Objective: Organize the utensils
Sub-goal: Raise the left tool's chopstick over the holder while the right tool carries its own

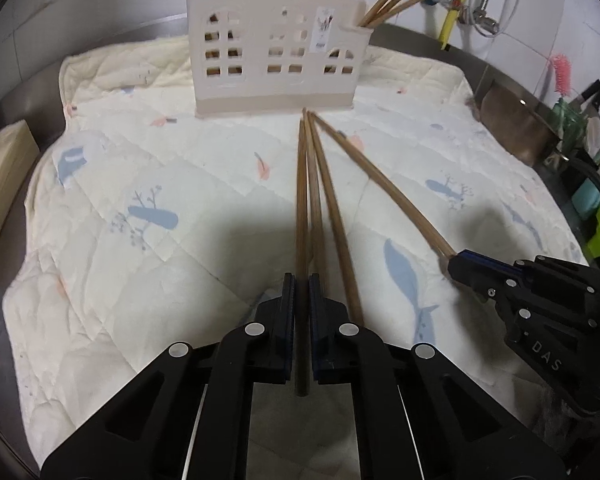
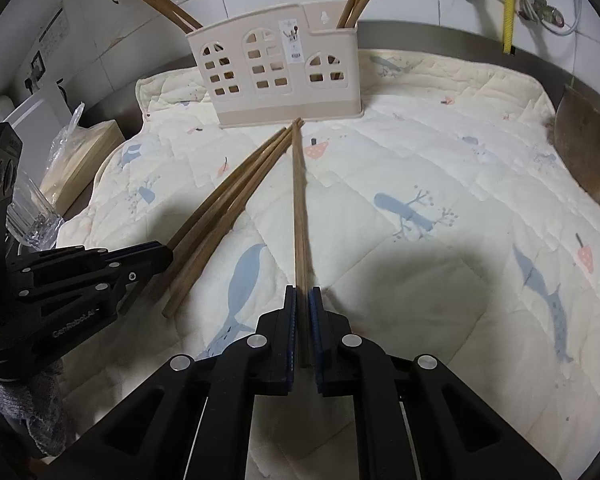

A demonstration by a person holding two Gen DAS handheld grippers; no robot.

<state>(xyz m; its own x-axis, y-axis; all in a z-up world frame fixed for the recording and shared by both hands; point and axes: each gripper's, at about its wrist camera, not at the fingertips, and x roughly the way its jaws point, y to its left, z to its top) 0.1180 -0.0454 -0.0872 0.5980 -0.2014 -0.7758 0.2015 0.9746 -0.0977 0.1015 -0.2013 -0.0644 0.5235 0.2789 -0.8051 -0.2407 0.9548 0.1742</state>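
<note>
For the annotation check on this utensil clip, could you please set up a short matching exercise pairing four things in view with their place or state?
Things:
1. left gripper
2. right gripper
3. utensil holder
4. quilted cloth

Places or states:
A. stands upright at the far edge of the cloth, chopsticks poking out of both ends
B. spread flat, printed with blue whales
C. shut on a chopstick, two loose chopsticks lying just beside it
D. shut on a chopstick that points at the holder's base, none loose beside it

Pairs: 1-C, 2-D, 3-A, 4-B
</note>
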